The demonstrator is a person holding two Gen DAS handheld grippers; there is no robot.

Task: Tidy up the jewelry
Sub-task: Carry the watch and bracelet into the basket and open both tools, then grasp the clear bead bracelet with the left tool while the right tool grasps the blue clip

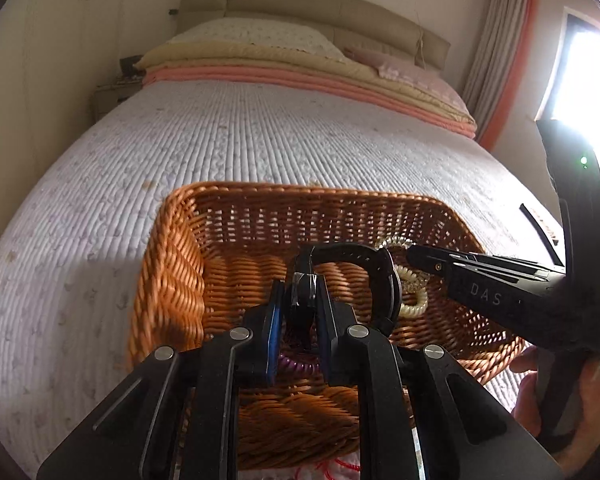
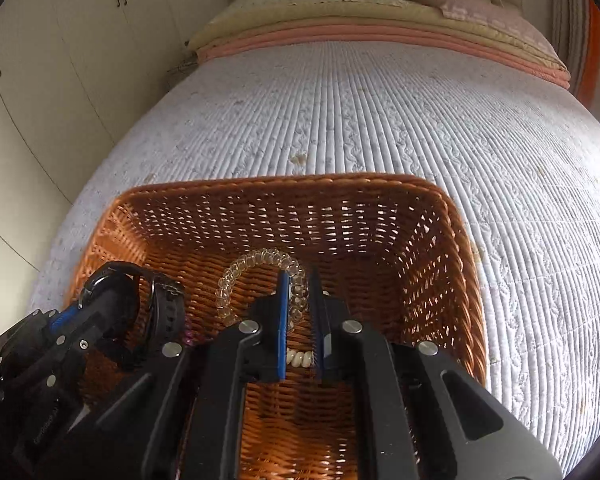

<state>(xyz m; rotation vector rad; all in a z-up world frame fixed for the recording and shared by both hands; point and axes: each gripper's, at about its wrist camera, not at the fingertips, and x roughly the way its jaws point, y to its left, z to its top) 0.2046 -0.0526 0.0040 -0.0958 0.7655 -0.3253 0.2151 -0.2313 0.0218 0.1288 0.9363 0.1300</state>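
A brown wicker basket (image 1: 180, 248) (image 2: 452, 240) sits on the bed. My left gripper (image 1: 299, 300) is shut on the strap of a black wristwatch (image 1: 364, 260) and holds it inside the basket; the watch also shows in the right wrist view (image 2: 160, 300). My right gripper (image 2: 300, 304) is shut on a clear coiled bracelet (image 2: 256, 264), held over the basket floor. A cream bead bracelet (image 2: 299, 358) (image 1: 416, 304) lies beneath it. A purple coiled band (image 1: 296, 364) lies under the left gripper's fingers.
The basket rests on a white quilted bedspread (image 1: 260, 140) (image 2: 420, 120). Folded pink and yellow blankets and pillows (image 1: 300, 64) lie at the headboard. White wardrobes (image 2: 60, 60) stand on the left, a bright window (image 1: 580, 72) on the right. A red thread (image 1: 340, 466) lies by the basket's near edge.
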